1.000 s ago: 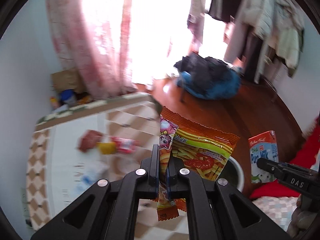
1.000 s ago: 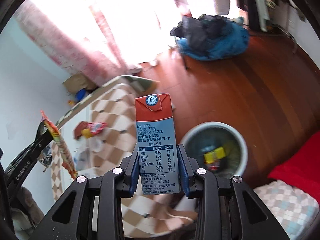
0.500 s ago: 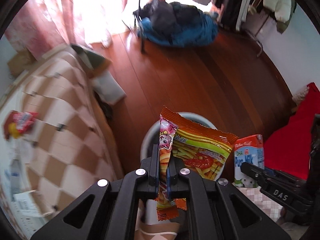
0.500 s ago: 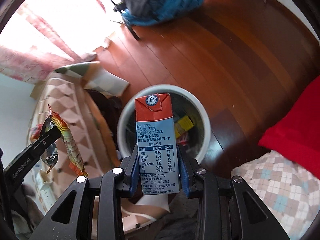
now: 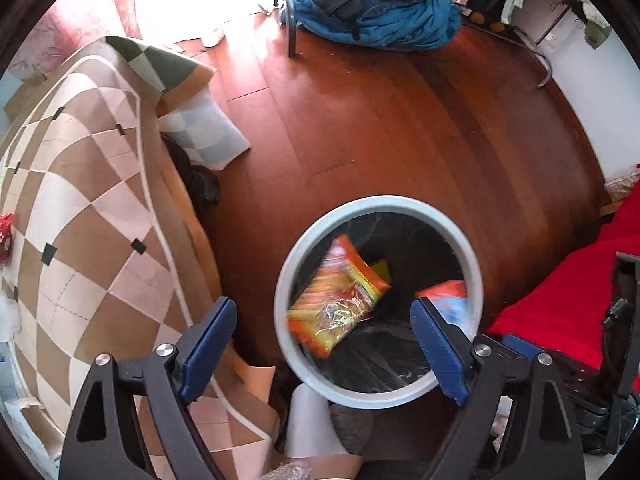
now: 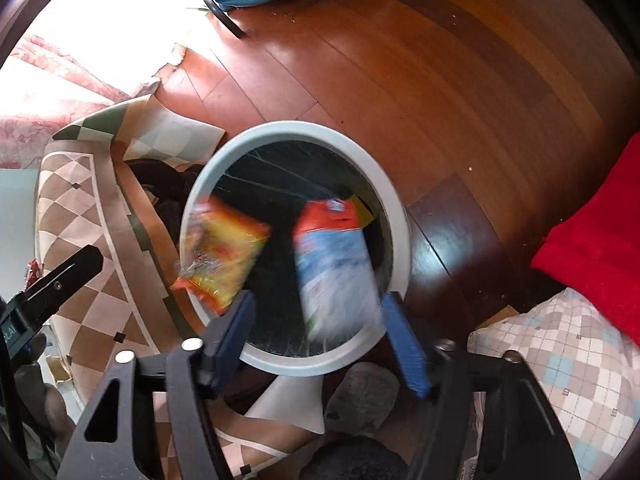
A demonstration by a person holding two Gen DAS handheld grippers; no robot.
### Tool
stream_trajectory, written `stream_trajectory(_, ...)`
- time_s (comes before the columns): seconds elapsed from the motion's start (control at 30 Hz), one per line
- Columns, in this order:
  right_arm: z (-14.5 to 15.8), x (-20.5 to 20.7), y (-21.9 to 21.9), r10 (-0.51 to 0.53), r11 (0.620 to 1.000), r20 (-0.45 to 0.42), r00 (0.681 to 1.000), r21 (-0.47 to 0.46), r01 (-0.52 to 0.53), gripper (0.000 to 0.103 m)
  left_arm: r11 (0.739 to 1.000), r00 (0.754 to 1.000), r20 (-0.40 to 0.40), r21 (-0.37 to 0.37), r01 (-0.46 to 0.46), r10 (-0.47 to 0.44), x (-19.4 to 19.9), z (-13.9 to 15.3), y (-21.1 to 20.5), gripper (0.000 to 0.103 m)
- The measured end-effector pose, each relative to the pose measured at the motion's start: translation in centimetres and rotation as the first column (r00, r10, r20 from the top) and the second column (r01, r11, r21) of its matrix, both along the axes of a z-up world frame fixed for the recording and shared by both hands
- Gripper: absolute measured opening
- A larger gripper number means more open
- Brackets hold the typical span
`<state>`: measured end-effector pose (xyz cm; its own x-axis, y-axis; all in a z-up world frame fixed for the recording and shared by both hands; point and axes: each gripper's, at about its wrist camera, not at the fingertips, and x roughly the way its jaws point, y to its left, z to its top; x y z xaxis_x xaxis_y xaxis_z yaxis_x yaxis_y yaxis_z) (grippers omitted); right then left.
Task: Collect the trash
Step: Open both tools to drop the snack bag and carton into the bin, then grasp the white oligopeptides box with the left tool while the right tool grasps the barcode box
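A round grey trash bin (image 5: 376, 203) lined with a black bag stands on the wooden floor; it also shows in the right wrist view (image 6: 394, 200). An orange snack bag (image 5: 338, 302) is falling into it, blurred, also seen in the right wrist view (image 6: 222, 258). A blue and orange milk carton (image 6: 334, 268) is falling beside it, blurred; its top shows in the left wrist view (image 5: 450, 296). My left gripper (image 5: 324, 346) is open and empty above the bin. My right gripper (image 6: 320, 340) is open and empty above the bin's near rim.
A checkered cloth-covered table (image 5: 80, 220) is left of the bin, with a red wrapper (image 5: 6, 232) at its far left edge. A red cushion (image 6: 600, 240) and a plaid cushion (image 6: 568, 356) lie to the right. A blue clothes pile (image 5: 376, 12) lies across the floor.
Both grippers have opened over the bin. The snack bag and the milk carton have left the jaws and are dropping into the bin. Both views have tilted further down.
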<state>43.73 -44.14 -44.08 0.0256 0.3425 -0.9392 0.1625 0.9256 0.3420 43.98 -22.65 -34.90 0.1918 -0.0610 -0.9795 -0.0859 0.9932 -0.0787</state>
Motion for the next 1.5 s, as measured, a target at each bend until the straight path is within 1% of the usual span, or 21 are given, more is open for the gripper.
stream_trajectory(0.03,-0.1,-0.1,0.1,0.010,1.000,-0.005,1.000,-0.010,-0.011,0.072,1.000,1.000,0.000,0.013,-0.002,0.002,-0.1,0.0,0.1,0.092)
stream_trajectory(0.07,-0.2,-0.2,0.2,0.016,1.000,-0.010,1.000,-0.020,-0.016,0.075,1.000,1.000,0.003,0.031,-0.003,0.002,-0.3,0.1,0.2,0.096)
stream_trajectory(0.13,-0.1,-0.4,0.3,0.030,0.999,-0.019,0.999,-0.041,-0.030,0.098,0.998,1.000,0.012,0.061,-0.001,0.000,-0.7,0.3,0.4,0.097)
stream_trajectory(0.17,-0.1,-0.6,0.5,0.042,0.998,-0.023,0.999,-0.055,-0.044,0.102,0.997,1.000,0.017,0.074,0.001,-0.003,-0.9,0.5,0.3,0.097)
stream_trajectory(0.2,0.1,-0.8,0.6,0.054,0.995,-0.025,0.998,-0.077,-0.056,0.103,0.996,1.000,0.022,0.084,0.003,-0.005,-1.1,0.6,0.4,0.097)
stream_trajectory(0.3,0.8,-1.4,0.9,0.087,0.985,-0.020,0.996,-0.151,-0.089,0.103,0.994,1.000,0.031,0.106,0.004,-0.008,-2.0,0.9,0.4,0.098)
stream_trajectory(0.4,1.7,-2.2,1.0,0.110,0.975,-0.007,0.994,-0.192,-0.109,0.103,0.992,0.999,0.039,0.126,0.004,-0.009,-3.0,1.4,0.5,0.099)
stream_trajectory(0.6,4.5,-3.5,1.6,0.115,0.970,0.032,0.993,-0.221,-0.105,0.103,0.990,0.998,0.063,0.143,0.005,-0.014,-4.6,3.0,0.5,0.099)
stream_trajectory(0.97,11.4,-5.7,1.7,0.108,0.965,0.129,0.986,-0.250,-0.073,0.103,0.990,0.987,0.158,0.141,0.002,-0.025,-7.5,8.5,1.0,0.099)
stream_trajectory(1.13,15.1,-7.1,2.1,0.101,0.967,0.195,0.976,-0.248,-0.051,0.103,0.993,0.978,0.210,0.120,-0.005,-0.020,-9.3,11.3,1.7,0.099)
stream_trajectory(1.23,17.2,-8.1,2.3,0.073,0.976,0.233,0.970,-0.215,-0.022,0.103,0.994,0.972,0.235,0.109,-0.008,-0.018,-10.4,13.1,2.1,0.099)
stream_trajectory(1.33,20.4,-9.2,2.6,0.062,0.983,0.304,0.951,-0.186,-0.005,0.103,0.994,0.965,0.262,0.109,-0.024,-0.006,-11.9,15.2,3.1,0.099)
stream_trajectory(1.4,22.3,-9.8,3.5,0.069,0.988,0.337,0.939,-0.156,-0.016,0.103,0.994,0.959,0.282,0.101,-0.033,0.003,-12.7,16.4,4.1,0.099)
stream_trajectory(1.43,23.3,-10.1,4.3,0.082,0.989,0.350,0.933,-0.142,-0.033,0.103,0.994,0.954,0.299,0.102,-0.048,0.015,-13.4,17.3,5.2,0.099)
stream_trajectory(1.5,24.7,-10.3,6.3,0.126,0.988,0.364,0.923,-0.126,-0.085,0.103,0.989,0.948,0.315,0.117,-0.085,0.044,-14.3,18.1,7.0,0.099)
